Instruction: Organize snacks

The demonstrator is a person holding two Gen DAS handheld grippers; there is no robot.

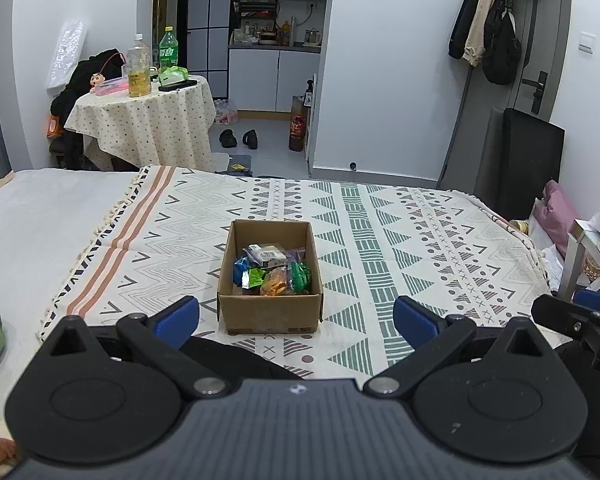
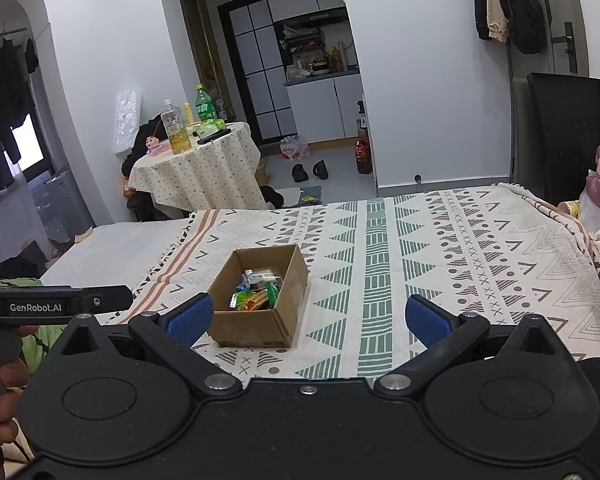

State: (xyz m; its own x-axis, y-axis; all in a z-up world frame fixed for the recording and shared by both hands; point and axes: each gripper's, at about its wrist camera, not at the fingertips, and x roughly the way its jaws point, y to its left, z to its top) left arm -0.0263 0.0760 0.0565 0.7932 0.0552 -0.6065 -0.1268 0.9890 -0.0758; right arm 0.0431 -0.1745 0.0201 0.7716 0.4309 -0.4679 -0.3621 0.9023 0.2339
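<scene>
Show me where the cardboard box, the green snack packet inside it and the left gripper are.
cardboard box (image 1: 270,314): left wrist view, on its near outer wall.
green snack packet (image 1: 300,277): left wrist view, on the wrapper's middle.
left gripper (image 1: 296,318): left wrist view, midway between its blue fingertips, jaws wide apart.

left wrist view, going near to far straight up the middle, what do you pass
left hand-held gripper → cardboard box of snacks → patterned blanket → black shoes on the floor → kitchen cabinets
</scene>
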